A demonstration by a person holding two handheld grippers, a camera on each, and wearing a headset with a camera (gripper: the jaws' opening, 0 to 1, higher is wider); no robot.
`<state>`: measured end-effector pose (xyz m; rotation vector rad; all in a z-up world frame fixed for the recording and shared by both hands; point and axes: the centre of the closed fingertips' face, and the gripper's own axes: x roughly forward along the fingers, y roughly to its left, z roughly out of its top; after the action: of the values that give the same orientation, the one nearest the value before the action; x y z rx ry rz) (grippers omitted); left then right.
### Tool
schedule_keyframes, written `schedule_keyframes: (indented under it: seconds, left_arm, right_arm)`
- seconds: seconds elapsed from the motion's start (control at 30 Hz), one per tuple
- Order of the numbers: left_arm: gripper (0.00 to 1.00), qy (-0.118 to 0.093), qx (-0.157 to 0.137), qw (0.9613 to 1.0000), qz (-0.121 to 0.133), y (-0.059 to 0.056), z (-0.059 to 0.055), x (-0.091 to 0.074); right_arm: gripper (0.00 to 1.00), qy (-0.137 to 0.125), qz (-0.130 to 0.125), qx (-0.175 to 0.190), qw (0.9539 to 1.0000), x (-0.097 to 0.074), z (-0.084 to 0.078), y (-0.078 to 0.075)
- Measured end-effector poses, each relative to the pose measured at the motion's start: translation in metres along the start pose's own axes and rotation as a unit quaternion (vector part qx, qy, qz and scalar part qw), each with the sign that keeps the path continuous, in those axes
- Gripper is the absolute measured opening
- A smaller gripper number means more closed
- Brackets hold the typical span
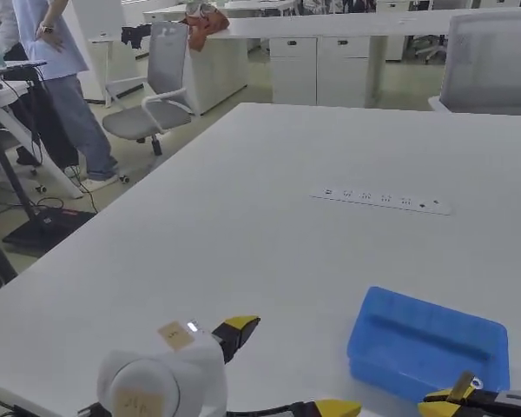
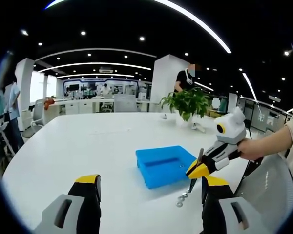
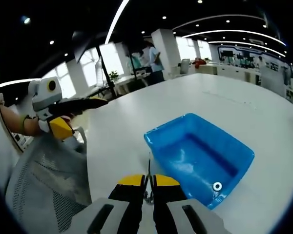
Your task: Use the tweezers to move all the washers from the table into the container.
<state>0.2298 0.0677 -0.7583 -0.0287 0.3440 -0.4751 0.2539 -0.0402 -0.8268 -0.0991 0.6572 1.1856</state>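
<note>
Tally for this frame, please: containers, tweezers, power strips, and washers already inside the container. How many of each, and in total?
blue container: 1
tweezers: 1
washer in the container: 1
power strip: 1
Total: 4
The loose washers on the table form a small cluster, too small to count, and are left out.

Your container (image 1: 427, 343), at 5 o'clock in the head view, is glossy plastic; washers (image 2: 181, 200) bright metal; table (image 1: 243, 226) smooth, matt.

One blue container (image 3: 200, 151), one pair of tweezers (image 3: 149, 168) — one washer (image 3: 217, 186) inside, a few washers (image 2: 181, 199) outside
</note>
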Motion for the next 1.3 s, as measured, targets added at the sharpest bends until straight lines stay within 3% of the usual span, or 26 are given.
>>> schedule_keyframes:
  seconds: [0.33, 0.53, 0.6, 0.93, 1.3]
  left_arm:
    - [0.86, 0.004, 0.003, 1.0, -0.001, -0.001, -0.001, 0.0]
    - [0.85, 0.009, 0.005, 0.9999, -0.002, -0.001, -0.003, 0.0]
    - [0.85, 0.009, 0.006, 0.9999, -0.002, -0.001, -0.003, 0.001]
    - [0.84, 0.014, 0.007, 0.9999, -0.002, -0.001, -0.005, 0.001]
    - [0.83, 0.029, 0.018, 0.9994, -0.003, -0.002, -0.01, 0.001]
  right_arm:
    - [0.03, 0.01, 0.005, -0.03, 0.9995, -0.001, -0.004, 0.011]
    - [0.03, 0.033, 0.024, -0.105, 0.9937, 0.001, -0.008, 0.026]
    - [0.03, 0.04, 0.02, -0.118, 0.992, 0.002, -0.008, 0.029]
    - [0.03, 0.049, 0.025, -0.116, 0.9917, 0.005, -0.007, 0.03]
    - [0.03, 0.055, 0.021, -0.07, 0.9958, 0.006, -0.007, 0.026]
